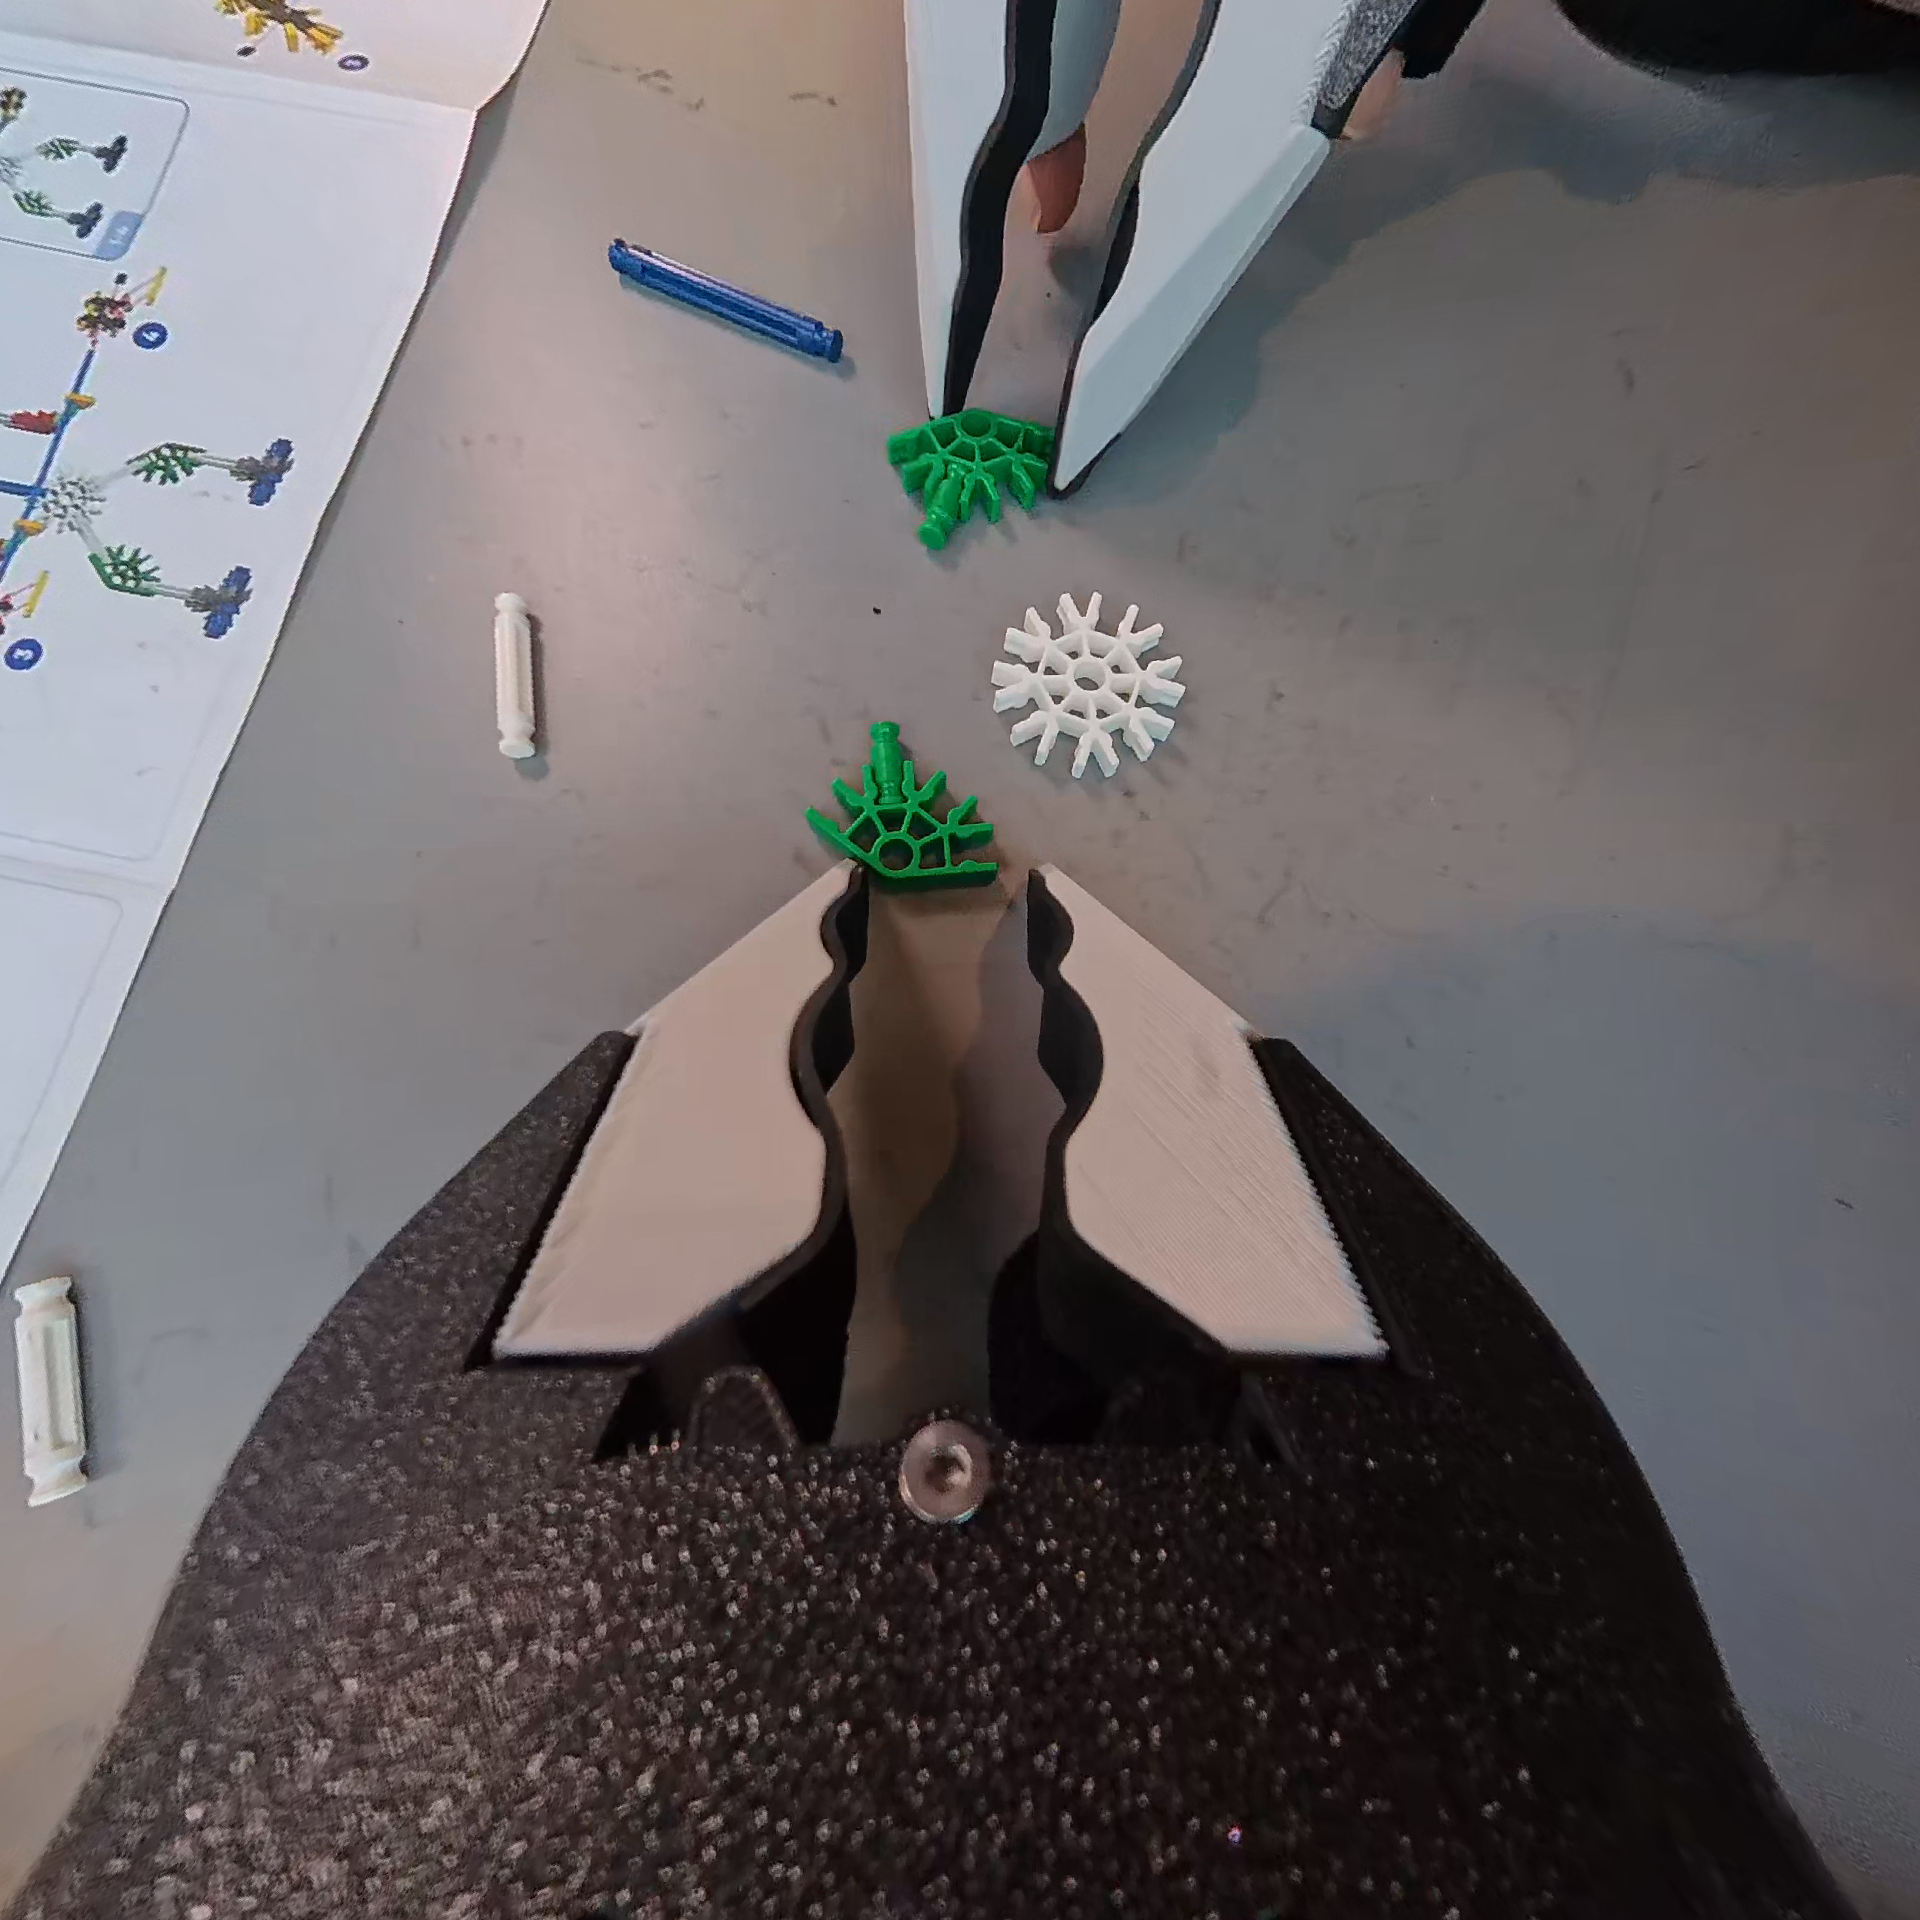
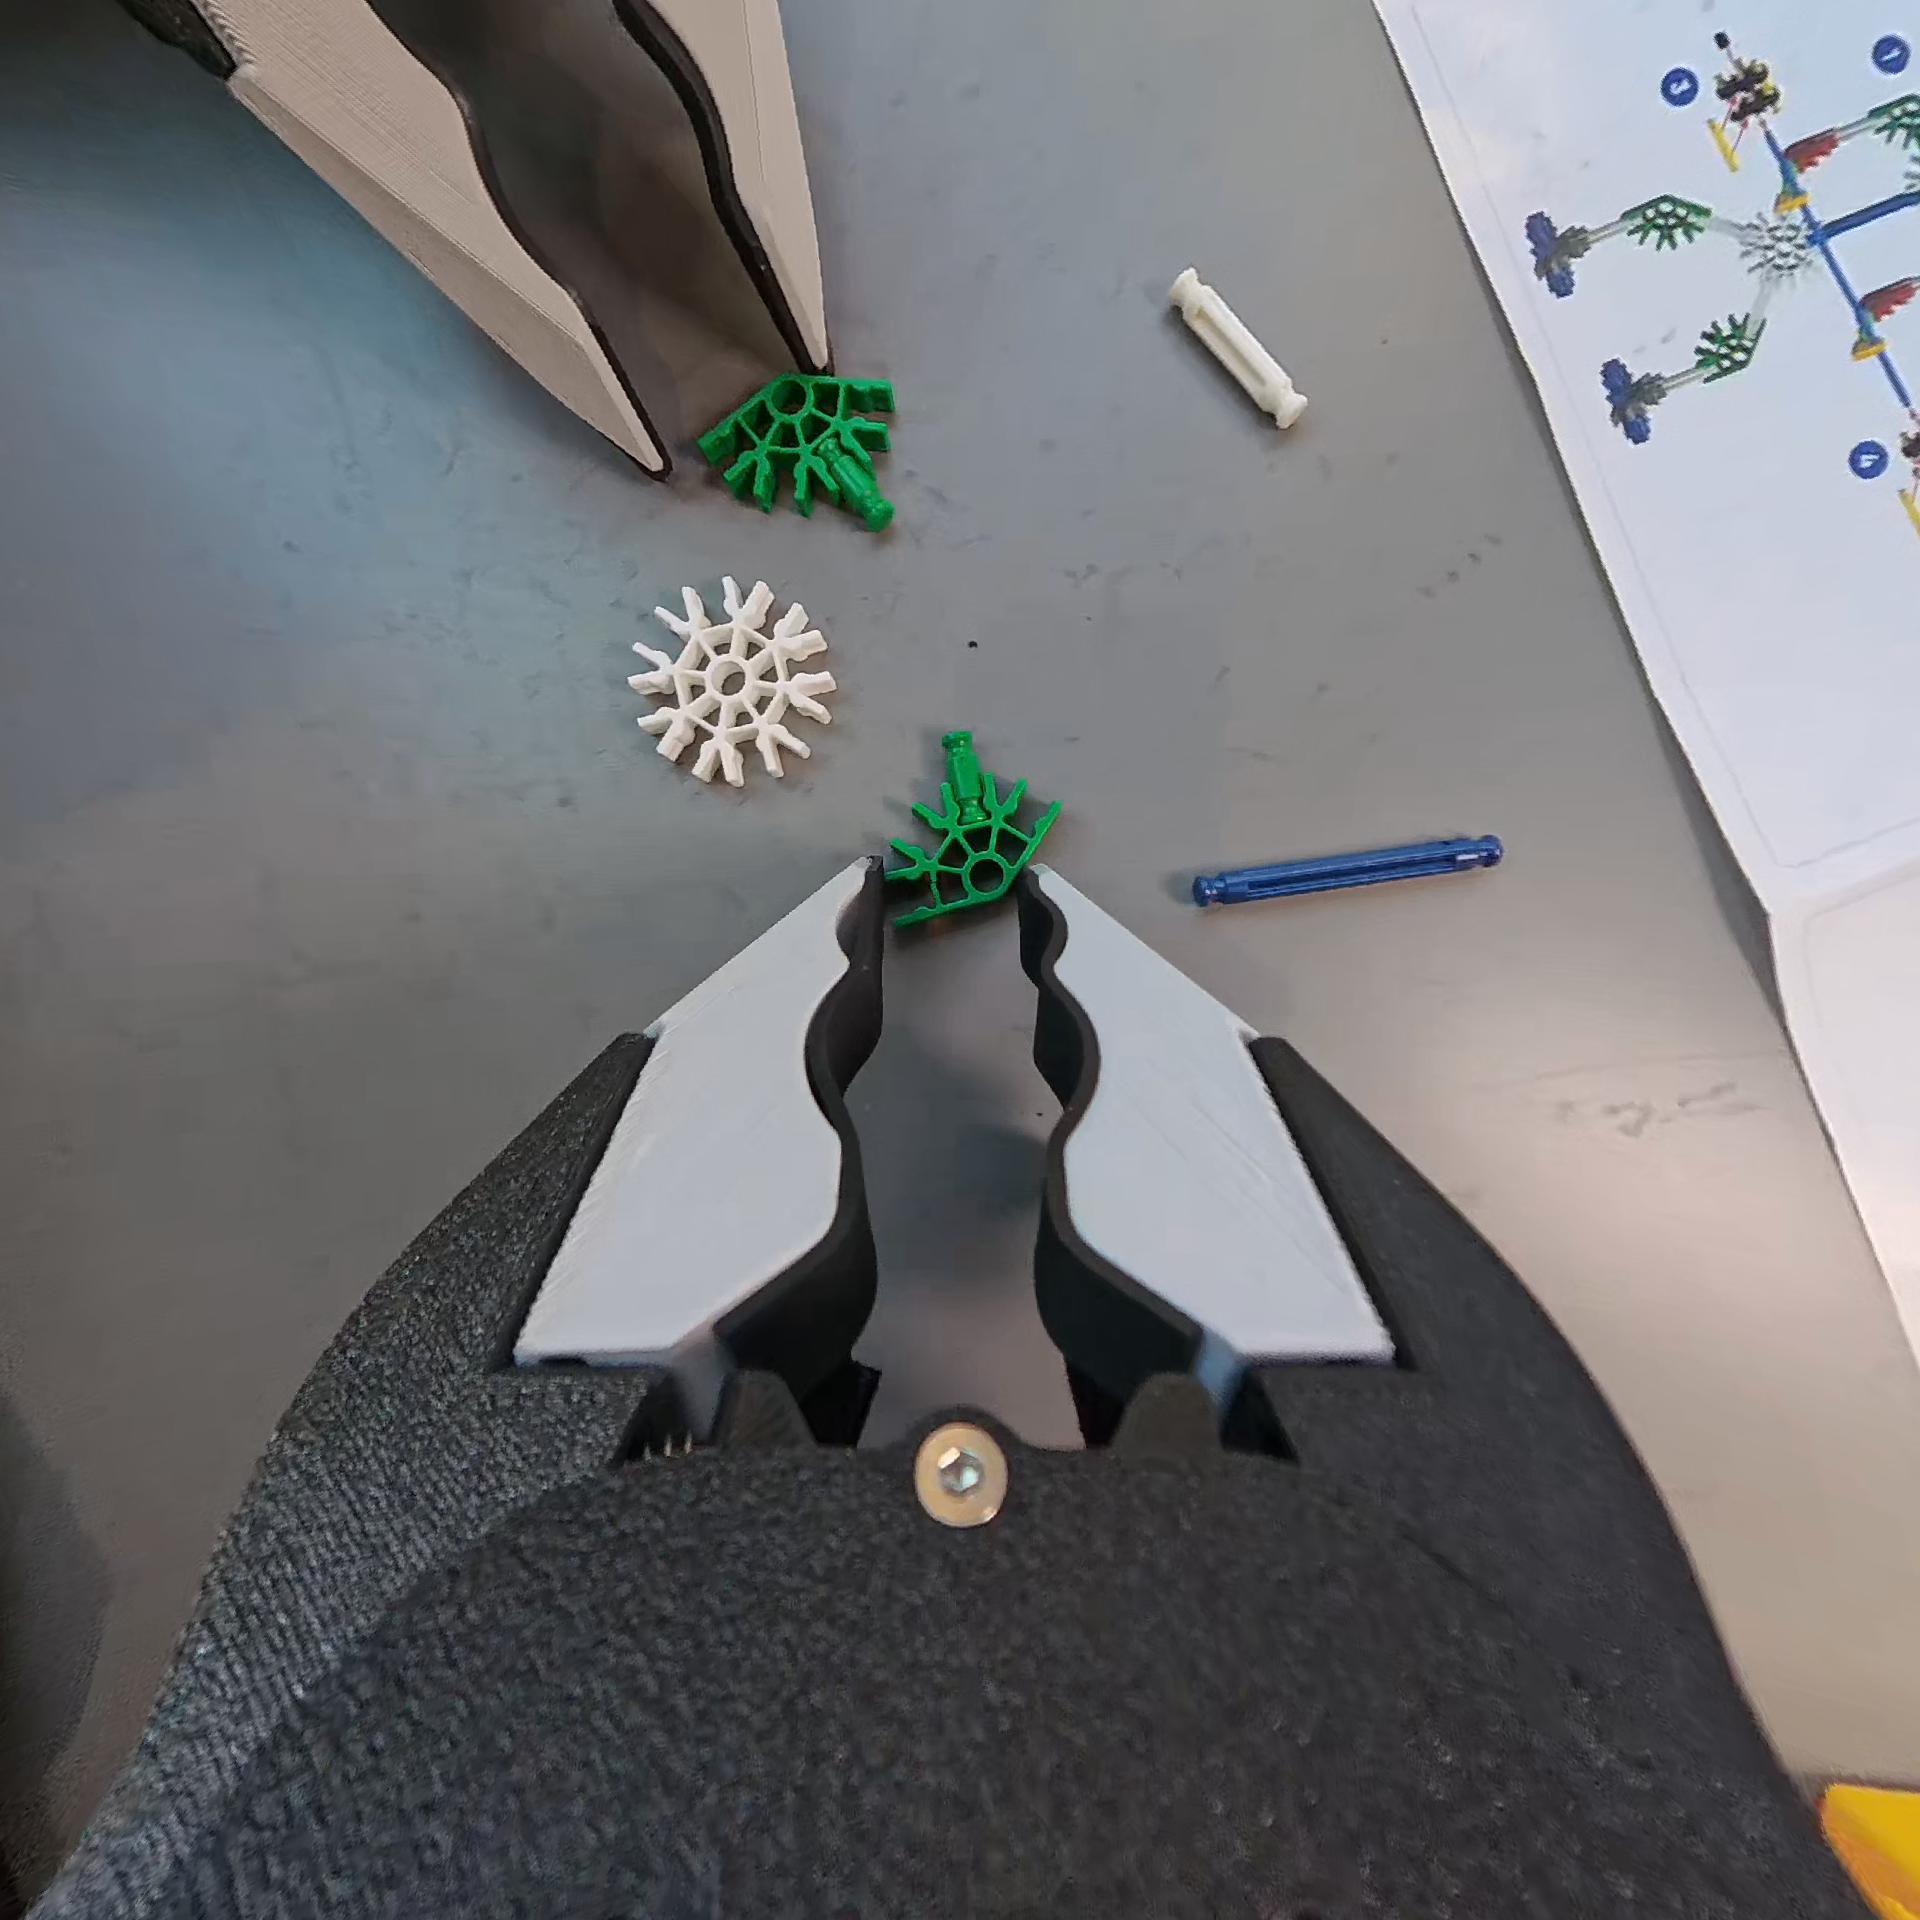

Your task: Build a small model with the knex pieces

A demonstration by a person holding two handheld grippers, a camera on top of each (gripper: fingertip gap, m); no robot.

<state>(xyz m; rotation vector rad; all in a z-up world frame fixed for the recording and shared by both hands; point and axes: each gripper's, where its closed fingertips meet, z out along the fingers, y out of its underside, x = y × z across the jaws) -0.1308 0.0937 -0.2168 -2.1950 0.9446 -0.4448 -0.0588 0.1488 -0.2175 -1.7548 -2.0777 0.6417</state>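
Pretty even bright overhead light, soft shadows under the small parts, both shots sharp mid-frame, fisheye stretch and slight blur toward the edges.

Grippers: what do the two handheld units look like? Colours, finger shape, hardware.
Both match. The left gripper and right gripper each have a black, speckled, rough-textured body, two pale grey layered-print fingers tapering to points, and wavy black rubber-like pads lining the inner faces of the jaws. A silver hex-socket screw sits centred on the body. No cables or markings visible.

Scuffed matte grey tabletop fills both views; soft shadows; no walls visible.
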